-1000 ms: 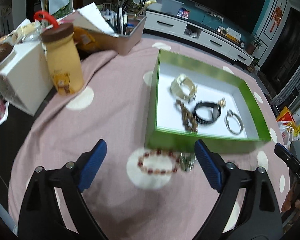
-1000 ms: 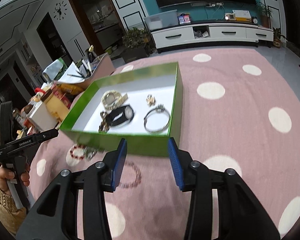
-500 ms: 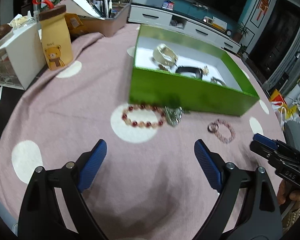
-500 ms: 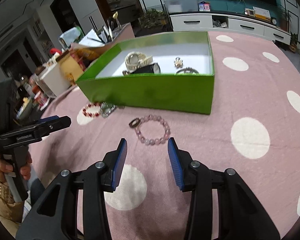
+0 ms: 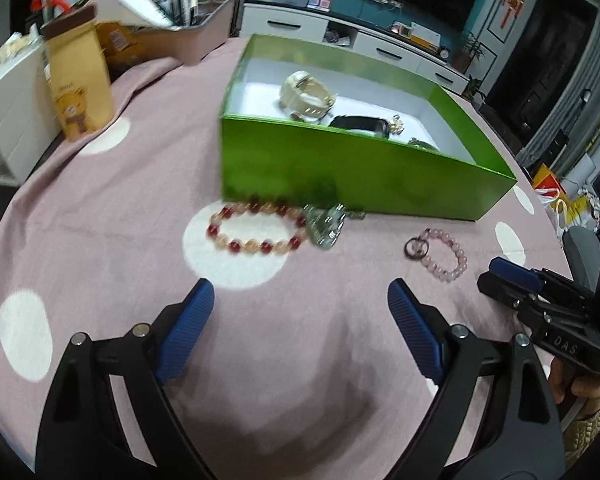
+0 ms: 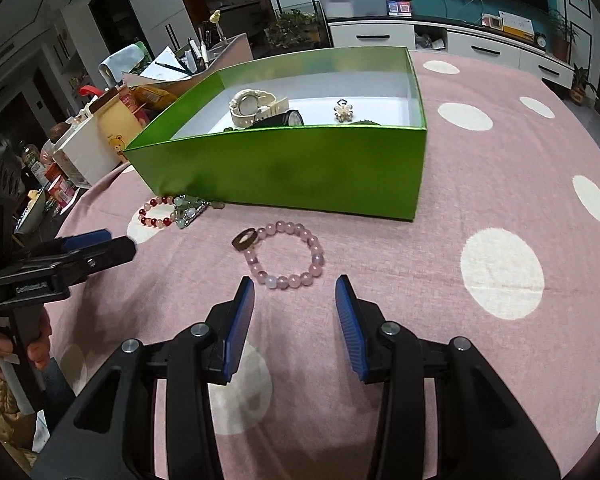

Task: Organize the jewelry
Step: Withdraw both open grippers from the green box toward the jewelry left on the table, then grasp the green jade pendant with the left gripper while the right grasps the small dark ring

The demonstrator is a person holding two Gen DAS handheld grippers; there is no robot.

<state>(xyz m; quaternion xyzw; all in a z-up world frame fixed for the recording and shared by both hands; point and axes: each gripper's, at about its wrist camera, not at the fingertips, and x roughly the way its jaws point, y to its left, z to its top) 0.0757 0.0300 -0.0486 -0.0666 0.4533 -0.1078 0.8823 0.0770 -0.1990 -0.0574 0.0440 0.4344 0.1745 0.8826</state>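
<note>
While both grippers are held spread wide with nothing between their fingers, a green box [image 6: 300, 168] is seen on the pink spotted cloth [image 6: 480, 208]. A cream watch [image 6: 254, 106], a black band [image 5: 358, 123] and a small brooch [image 6: 343, 111] are held inside it. The pink bracelet [image 6: 286, 255] lies just ahead of the right gripper [image 6: 296, 330]; the red bracelet [image 5: 256, 230] lies beyond the left gripper [image 5: 300, 332], outside the box.

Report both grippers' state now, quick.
Left gripper: open, holding nothing, facing the red-and-peach bead bracelet.
Right gripper: open, holding nothing, just short of the pink bead bracelet.
</note>
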